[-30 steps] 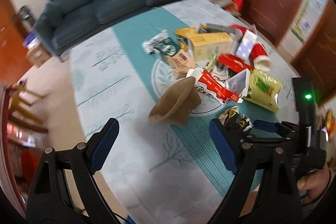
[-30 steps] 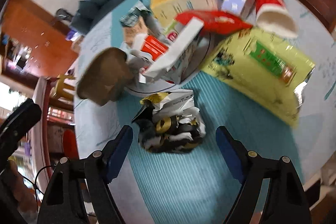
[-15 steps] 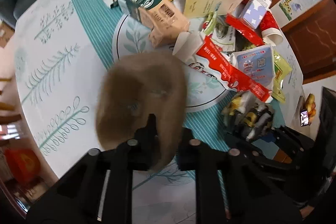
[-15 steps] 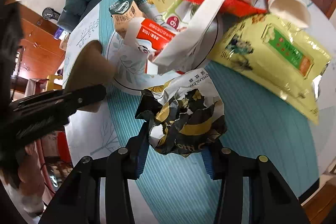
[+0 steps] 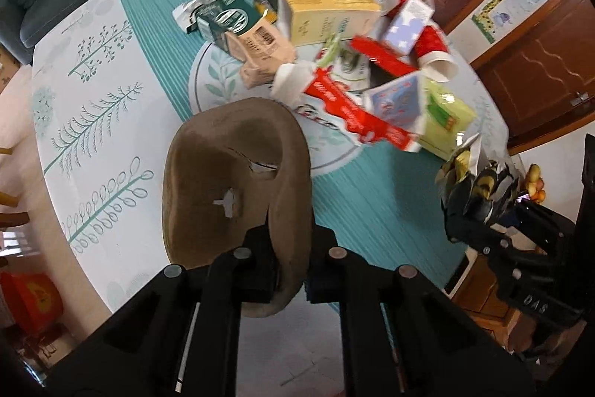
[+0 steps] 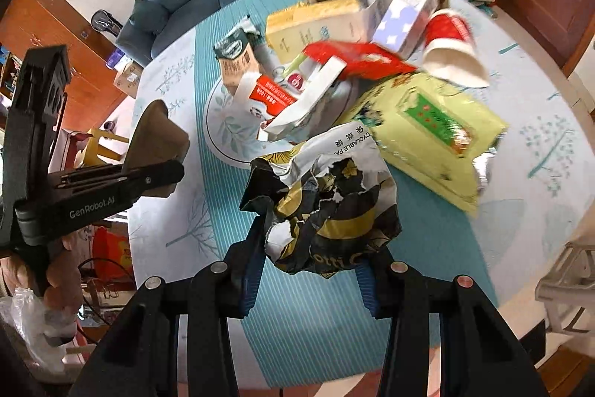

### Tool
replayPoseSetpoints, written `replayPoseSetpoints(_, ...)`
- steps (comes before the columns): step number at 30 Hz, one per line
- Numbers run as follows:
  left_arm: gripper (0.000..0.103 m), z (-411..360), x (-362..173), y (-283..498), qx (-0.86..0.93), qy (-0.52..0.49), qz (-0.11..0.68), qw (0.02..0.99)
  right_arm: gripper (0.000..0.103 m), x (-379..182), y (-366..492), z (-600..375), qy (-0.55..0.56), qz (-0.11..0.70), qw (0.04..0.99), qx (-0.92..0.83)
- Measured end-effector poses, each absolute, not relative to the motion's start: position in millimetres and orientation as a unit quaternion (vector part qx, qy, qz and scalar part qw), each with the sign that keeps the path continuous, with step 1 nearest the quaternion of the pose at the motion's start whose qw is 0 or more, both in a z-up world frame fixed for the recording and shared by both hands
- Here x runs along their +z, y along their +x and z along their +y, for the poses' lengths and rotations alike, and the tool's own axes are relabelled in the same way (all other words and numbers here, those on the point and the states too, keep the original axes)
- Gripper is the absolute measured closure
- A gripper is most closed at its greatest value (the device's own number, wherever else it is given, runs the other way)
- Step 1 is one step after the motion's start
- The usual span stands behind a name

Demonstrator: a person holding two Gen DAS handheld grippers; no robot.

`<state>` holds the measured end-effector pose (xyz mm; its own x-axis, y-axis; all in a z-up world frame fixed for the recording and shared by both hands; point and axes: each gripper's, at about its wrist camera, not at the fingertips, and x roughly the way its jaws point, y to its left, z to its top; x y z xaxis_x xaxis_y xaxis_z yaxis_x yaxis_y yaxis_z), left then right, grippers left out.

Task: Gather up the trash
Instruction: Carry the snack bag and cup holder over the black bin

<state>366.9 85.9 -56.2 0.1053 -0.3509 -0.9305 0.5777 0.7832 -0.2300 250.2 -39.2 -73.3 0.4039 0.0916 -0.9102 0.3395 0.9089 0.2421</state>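
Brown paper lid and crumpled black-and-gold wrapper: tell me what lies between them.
In the left wrist view, only bare teal striped tablecloth separates the brown paper lid from the crumpled wrapper; the trash pile sits farther back.

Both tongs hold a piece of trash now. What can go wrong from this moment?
1. The left tongs pinch only the edge of the brown paper lid, which is already torn in the middle; it may rip or slip out.
2. The right tongs squeeze the crumpled black and gold bag near its lower part; the loose top could snag on the yellow-green packet close behind it and drag the pile.
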Motion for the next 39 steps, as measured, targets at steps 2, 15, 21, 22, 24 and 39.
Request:
replayPoseSetpoints(2,0.096,91,-46,358,-0.323,0.089,0.586,0.738,0.06,-59,239,-46,0.199,0.533,0.819,-0.079)
replayPoseSetpoints(15,0.096,88,9,287,-0.352,0.05,0.543,0.761,0.06,-14,173,-84,0.198,0.506,0.835,-0.082)
replayPoseSetpoints(21,0.096,80,23,245,-0.334,0.037,0.532,0.778,0.06,-10,157,-98,0.194,0.505,0.839,-0.061)
replayPoseSetpoints(22,0.096,79,24,239,-0.328,0.036,0.531,0.78,0.06,-7,153,-101,0.191,0.501,0.842,-0.051)
replayPoseSetpoints(24,0.096,72,27,216,-0.309,0.029,0.527,0.791,0.06,-1,145,-107,0.182,0.494,0.85,-0.028)
replayPoseSetpoints(39,0.096,-9,7,51,-0.153,-0.061,0.535,0.829,0.06,-13,34,-200,0.114,0.51,0.843,0.127)
